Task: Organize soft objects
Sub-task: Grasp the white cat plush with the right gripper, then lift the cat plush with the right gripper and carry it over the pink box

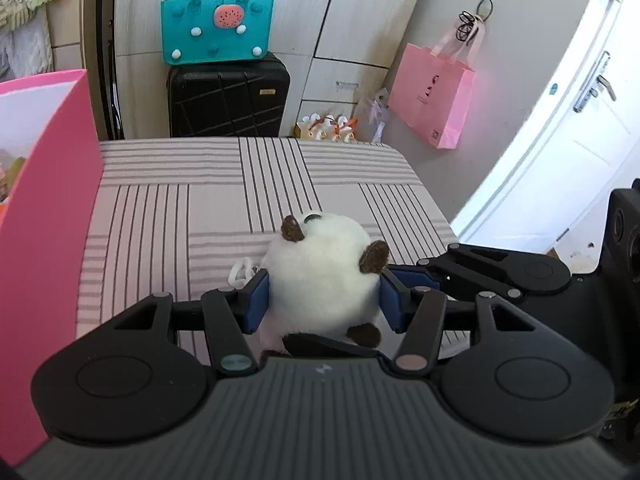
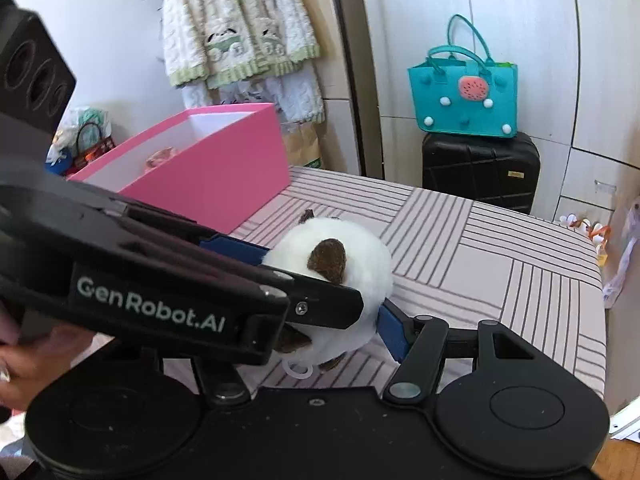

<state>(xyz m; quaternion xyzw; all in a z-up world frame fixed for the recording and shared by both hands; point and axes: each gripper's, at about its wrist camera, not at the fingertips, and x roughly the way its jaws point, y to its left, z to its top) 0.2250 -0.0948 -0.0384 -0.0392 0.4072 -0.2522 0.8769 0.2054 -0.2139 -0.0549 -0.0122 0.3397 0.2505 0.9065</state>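
A white fluffy plush toy point(image 1: 320, 276) with brown ears and a white key loop sits on the striped table cloth point(image 1: 168, 208). My left gripper point(image 1: 324, 300) has its blue pads pressed on both sides of the plush. In the right wrist view the plush point(image 2: 340, 268) lies between my right gripper's blue pad and the left gripper's arm, which crosses in front and hides the right gripper's left finger. My right gripper point(image 2: 332, 320) is beside the plush. A pink box point(image 2: 208, 160) stands at the table's left, with something pale inside.
A black suitcase point(image 1: 228, 96) with a teal felt bag point(image 1: 216, 24) on it stands beyond the table. A pink paper bag point(image 1: 432, 96) hangs on the wall by the white door point(image 1: 580, 120). Knitted clothes point(image 2: 236, 28) hang behind the pink box.
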